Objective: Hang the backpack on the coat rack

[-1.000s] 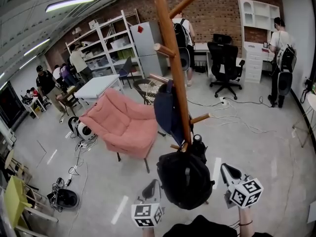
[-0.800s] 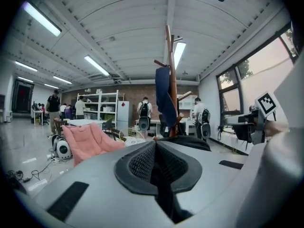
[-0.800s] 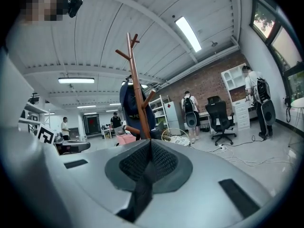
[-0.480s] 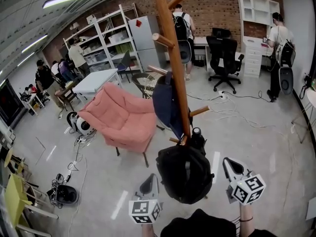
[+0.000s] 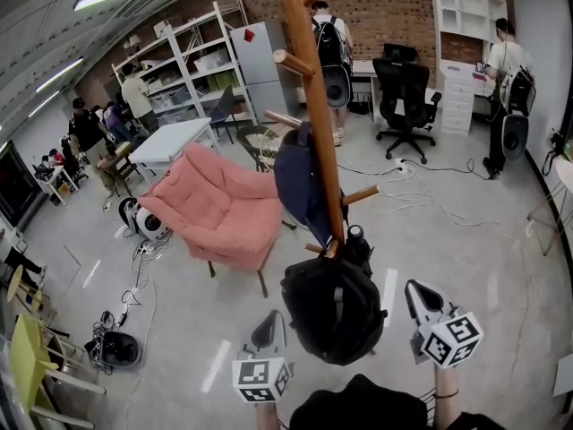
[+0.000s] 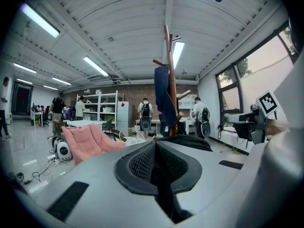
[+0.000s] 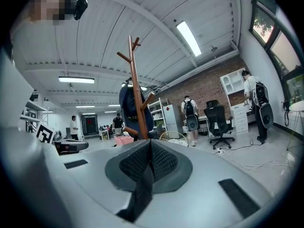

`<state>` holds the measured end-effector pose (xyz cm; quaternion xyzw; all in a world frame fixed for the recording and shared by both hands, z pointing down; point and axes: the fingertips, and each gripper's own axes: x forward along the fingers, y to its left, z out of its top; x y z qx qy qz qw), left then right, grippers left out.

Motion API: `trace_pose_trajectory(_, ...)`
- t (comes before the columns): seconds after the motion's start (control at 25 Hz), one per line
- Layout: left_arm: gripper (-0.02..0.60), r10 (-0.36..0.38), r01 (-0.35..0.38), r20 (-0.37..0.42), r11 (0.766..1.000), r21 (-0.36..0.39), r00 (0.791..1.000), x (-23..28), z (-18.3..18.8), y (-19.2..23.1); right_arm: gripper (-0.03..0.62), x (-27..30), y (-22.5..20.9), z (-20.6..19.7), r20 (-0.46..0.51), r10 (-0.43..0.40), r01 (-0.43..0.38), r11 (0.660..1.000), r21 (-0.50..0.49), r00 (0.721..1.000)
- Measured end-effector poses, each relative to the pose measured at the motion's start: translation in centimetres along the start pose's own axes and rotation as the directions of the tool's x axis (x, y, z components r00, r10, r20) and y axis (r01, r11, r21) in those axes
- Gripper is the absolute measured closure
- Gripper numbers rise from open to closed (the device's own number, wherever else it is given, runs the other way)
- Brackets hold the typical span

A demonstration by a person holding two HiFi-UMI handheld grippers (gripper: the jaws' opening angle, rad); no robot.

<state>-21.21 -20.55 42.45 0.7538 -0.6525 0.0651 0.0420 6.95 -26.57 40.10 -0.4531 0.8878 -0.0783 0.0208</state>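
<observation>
On the coat rack: the black backpack [image 5: 333, 310] hangs low on the brown wooden coat rack [image 5: 315, 106]. Its top hooks over a short peg close to the pole, and it is off the floor.
Higher on the pole: a dark blue thing [image 5: 300, 186] hangs from another peg, just above the backpack. It may be a bag or a coat; I cannot tell which.
Top of the backpack: a small dark bottle top [image 5: 355, 236] sticks up beside the pole.
Left gripper [image 5: 272, 317]: it is held out just to the left of the backpack, close to it but not touching. Its own view shows the two jaws pressed tight together with nothing between them.
Right gripper [image 5: 414, 288]: it is on the other side of the backpack, a little apart from it. Its jaws are squeezed together too, and they hold nothing.
Between the grippers: only the backpack, and neither gripper has hold of it.
Left of the rack: a pink chair [image 5: 219, 209] stands on the grey floor [image 5: 483, 258], near the pole.
Far back: a black desk chair [image 5: 405, 97], white shelves [image 5: 192, 70] and a red brick wall [image 5: 385, 12].
People: some stand by the shelves and desks — two of them wear backpacks.
Floor by the desk chair: white cables [image 5: 421, 200] lie in loose lines.
</observation>
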Motion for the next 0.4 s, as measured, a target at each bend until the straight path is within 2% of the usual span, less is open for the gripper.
trace_pose_trajectory(0.4,0.565,0.007,-0.007,-0.001,1.000,0.016,1.000,-0.01,0.12,0.16,0.582,-0.05,-0.23,-0.34,0.008,-0.011,0.011,1.000,-0.027,1.000)
